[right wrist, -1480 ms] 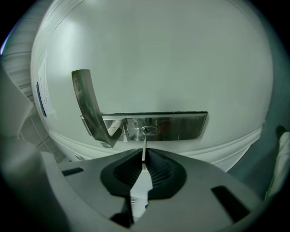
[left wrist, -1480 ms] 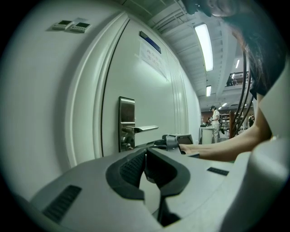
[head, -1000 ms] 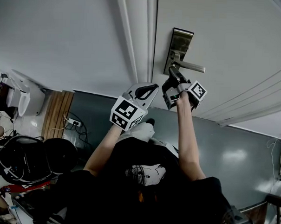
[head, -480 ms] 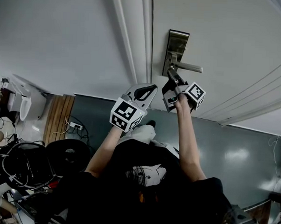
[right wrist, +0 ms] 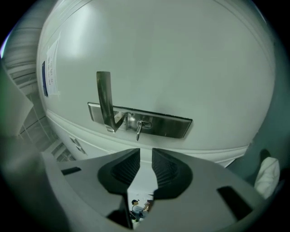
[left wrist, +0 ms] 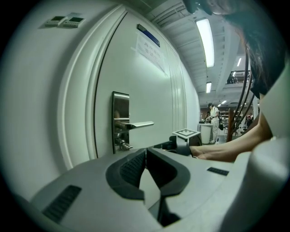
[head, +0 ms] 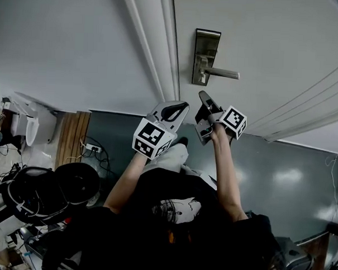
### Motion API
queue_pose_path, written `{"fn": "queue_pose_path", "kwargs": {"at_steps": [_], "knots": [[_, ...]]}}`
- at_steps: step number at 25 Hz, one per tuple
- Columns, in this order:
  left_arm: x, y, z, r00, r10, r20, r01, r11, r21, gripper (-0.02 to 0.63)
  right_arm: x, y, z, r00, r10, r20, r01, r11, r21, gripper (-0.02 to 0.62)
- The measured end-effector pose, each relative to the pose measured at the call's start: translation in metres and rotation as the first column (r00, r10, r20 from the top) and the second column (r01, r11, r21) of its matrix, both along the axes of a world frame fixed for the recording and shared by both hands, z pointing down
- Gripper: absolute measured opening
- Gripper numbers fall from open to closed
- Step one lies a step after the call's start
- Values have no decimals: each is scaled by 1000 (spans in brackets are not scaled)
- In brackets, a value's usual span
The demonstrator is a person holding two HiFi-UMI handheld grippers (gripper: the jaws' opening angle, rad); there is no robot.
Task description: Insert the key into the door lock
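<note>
The right gripper (right wrist: 146,155) holds its jaws a little apart with nothing between them. Just ahead, the small silver key (right wrist: 138,129) sticks out of the round lock (right wrist: 132,121) in the long shiny metal plate (right wrist: 170,126) on the white door (right wrist: 181,54) — right beside the silver lever handle (right wrist: 104,99). The left gripper (left wrist: 146,152) has its jaws pressed together, empty.

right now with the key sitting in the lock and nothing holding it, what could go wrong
1. The key sticks out of the lock while the right tongs are open and clear of it. If it isn't fully seated, it might slip out.
2. The lever handle sits close beside the key, so tongs reaching in to turn it could bump the handle.
3. The left tongs are shut and empty, so they offer no backup.
</note>
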State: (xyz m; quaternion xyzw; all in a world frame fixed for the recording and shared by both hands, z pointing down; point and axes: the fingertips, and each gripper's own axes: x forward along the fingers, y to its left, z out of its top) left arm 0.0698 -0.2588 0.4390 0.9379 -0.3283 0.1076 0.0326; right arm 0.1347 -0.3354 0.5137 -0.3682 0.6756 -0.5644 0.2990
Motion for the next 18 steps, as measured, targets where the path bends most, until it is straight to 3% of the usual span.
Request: {"fn": "queue_pose_path", "kwargs": {"at_steps": [10, 18], "knots": [[4, 19, 32, 999, 6, 47, -1, 995, -103, 12, -5, 46, 24, 990, -60, -131, 57, 998, -23, 64], [13, 35, 41, 997, 43, 59, -34, 989, -143, 12, 7, 78, 29, 985, -31, -171, 26, 999, -36, 59]]}}
